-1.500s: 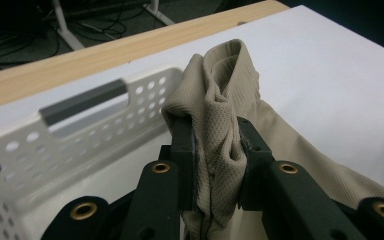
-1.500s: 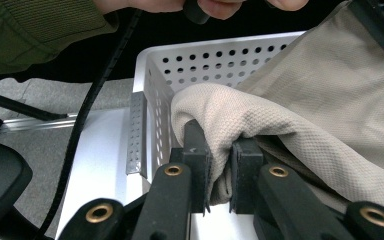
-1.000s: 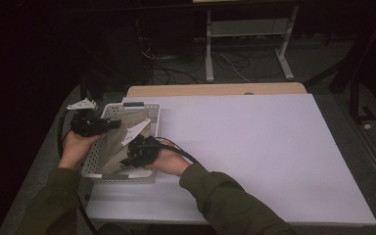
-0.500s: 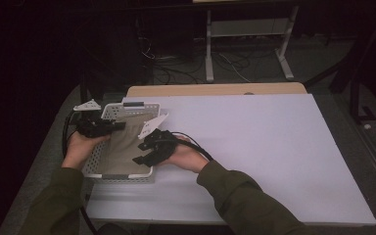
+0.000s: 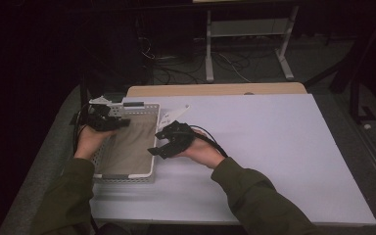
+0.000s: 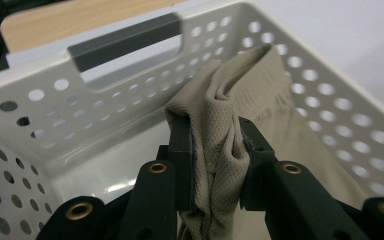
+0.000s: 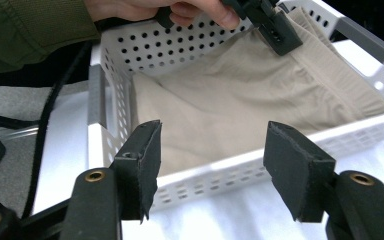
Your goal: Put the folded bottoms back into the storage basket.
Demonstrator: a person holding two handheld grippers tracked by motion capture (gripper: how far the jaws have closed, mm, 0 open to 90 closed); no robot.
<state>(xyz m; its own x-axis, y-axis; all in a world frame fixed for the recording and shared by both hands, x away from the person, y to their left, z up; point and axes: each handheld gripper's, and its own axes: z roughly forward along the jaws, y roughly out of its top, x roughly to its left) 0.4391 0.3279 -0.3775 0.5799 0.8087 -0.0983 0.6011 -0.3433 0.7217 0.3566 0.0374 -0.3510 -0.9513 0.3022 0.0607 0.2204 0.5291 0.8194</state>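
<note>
Right gripper view, right gripper (image 7: pixel 212 167) agape outside basket (image 7: pixel 260 167) rim, cloth (image 7: pixel 240 100) inside

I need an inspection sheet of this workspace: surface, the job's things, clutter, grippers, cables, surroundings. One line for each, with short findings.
Surface: white tabletop, a wooden strip along its far edge.
Job's things: perforated white basket at the table's left; beige cloth lies inside it.
Clutter: nothing seen.
Grippers: left gripper shut on a bunched fold of the cloth inside the basket; right gripper outside the near wall, its jaws have just been opening, nothing between them.
Cables: black cable trails from the right gripper; loose wires on the floor beyond the table.
Surroundings: dark room, white frame legs behind.
</note>
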